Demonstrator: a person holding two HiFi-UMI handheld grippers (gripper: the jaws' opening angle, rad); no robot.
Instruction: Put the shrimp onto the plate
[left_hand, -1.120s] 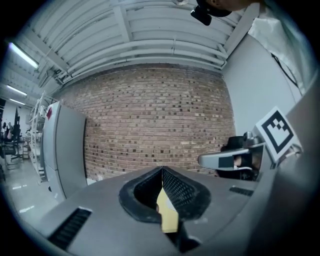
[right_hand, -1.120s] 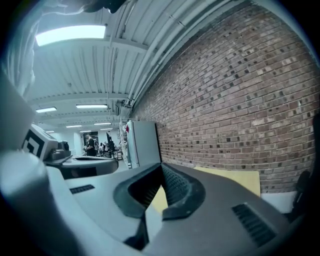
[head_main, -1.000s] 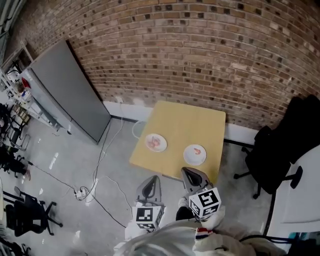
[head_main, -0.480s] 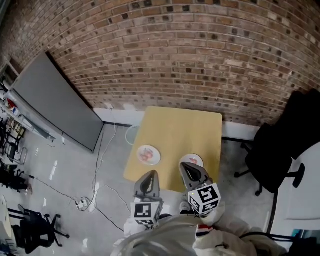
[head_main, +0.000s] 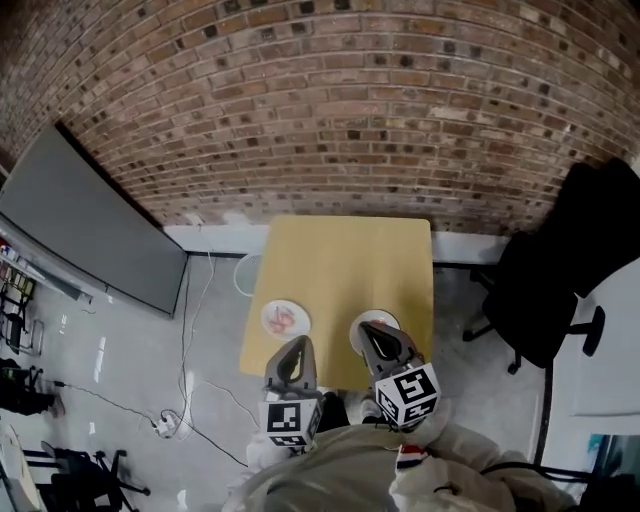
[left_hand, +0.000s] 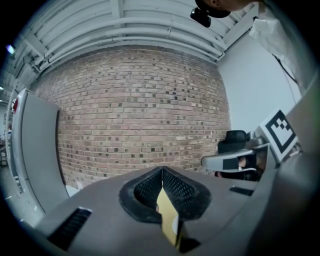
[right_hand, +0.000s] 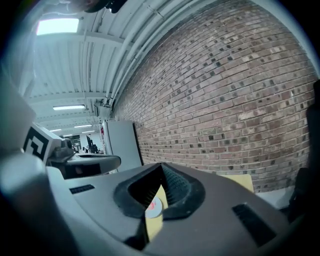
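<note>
A yellow table (head_main: 345, 265) stands against the brick wall. Two white plates lie near its front edge. The left plate (head_main: 285, 320) carries a pink shrimp (head_main: 284, 318). The right plate (head_main: 388, 318) is partly hidden behind my right gripper (head_main: 368, 328), which is shut and empty, its tip over that plate. My left gripper (head_main: 297, 342) is shut and empty too, just short of the table's front edge below the left plate. In the right gripper view a plate with something pink (right_hand: 154, 205) shows through the slit below the shut gripper (right_hand: 161, 166). The left gripper (left_hand: 162, 170) shows only yellow tabletop (left_hand: 167, 215).
A black office chair (head_main: 540, 290) stands right of the table. A grey panel (head_main: 90, 230) leans at the left, and cables (head_main: 195, 340) run across the floor beside a white coil (head_main: 248, 270). The brick wall (head_main: 330, 120) closes the far side.
The table has come nearer and more square in the head view. Both grippers have moved toward it; the right one now overlaps the right plate.
</note>
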